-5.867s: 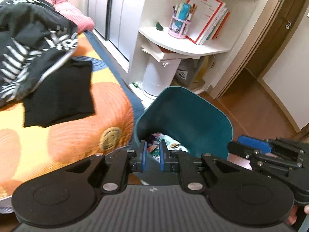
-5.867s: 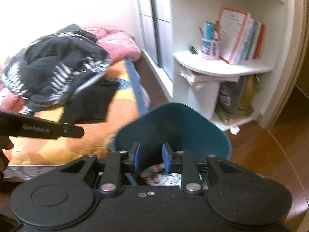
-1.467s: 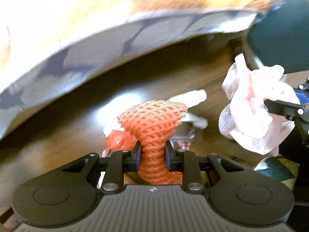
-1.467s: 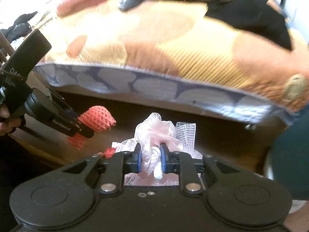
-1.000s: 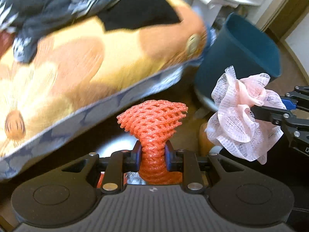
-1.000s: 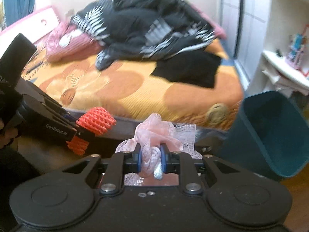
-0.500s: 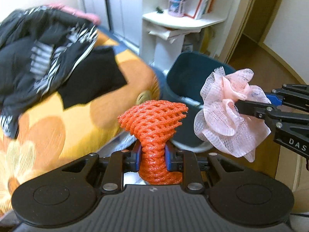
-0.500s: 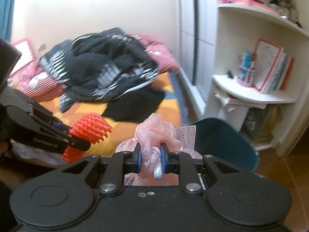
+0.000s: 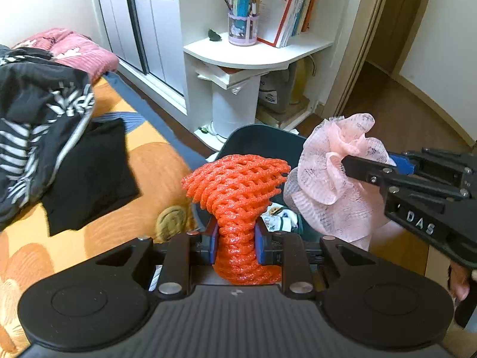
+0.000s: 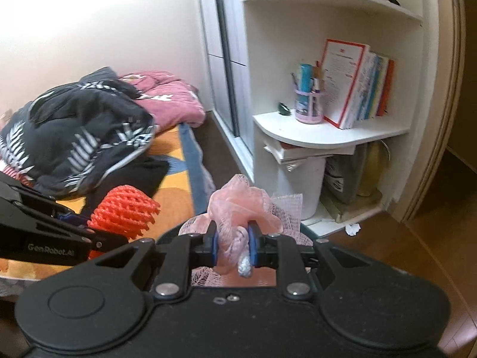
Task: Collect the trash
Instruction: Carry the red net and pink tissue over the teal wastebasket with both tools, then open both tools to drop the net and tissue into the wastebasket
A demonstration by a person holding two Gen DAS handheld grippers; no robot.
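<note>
My left gripper (image 9: 234, 240) is shut on an orange foam fruit net (image 9: 235, 185), which flares out above the blue pads. My right gripper (image 10: 233, 246) is shut on a crumpled pink mesh net (image 10: 238, 205); the same pink net (image 9: 331, 164) and the right gripper (image 9: 369, 168) show at the right of the left wrist view. Both nets hang over the dark teal trash bin (image 9: 262, 140), whose far wall rises behind them; printed wrappers (image 9: 281, 217) lie inside it. The orange net (image 10: 125, 211) and left gripper (image 10: 98, 238) show at the left of the right wrist view.
A bed (image 9: 89, 208) with an orange cover and dark clothes (image 9: 35, 113) lies to the left of the bin. A white corner shelf (image 9: 262, 53) with books and a pen cup stands behind it. A crumpled white paper scrap (image 10: 353, 229) lies on the wooden floor near the shelf.
Both grippers, each still holding its net, have swung from low by the bed edge up and across to above the teal bin. The shelf has come into full view.
</note>
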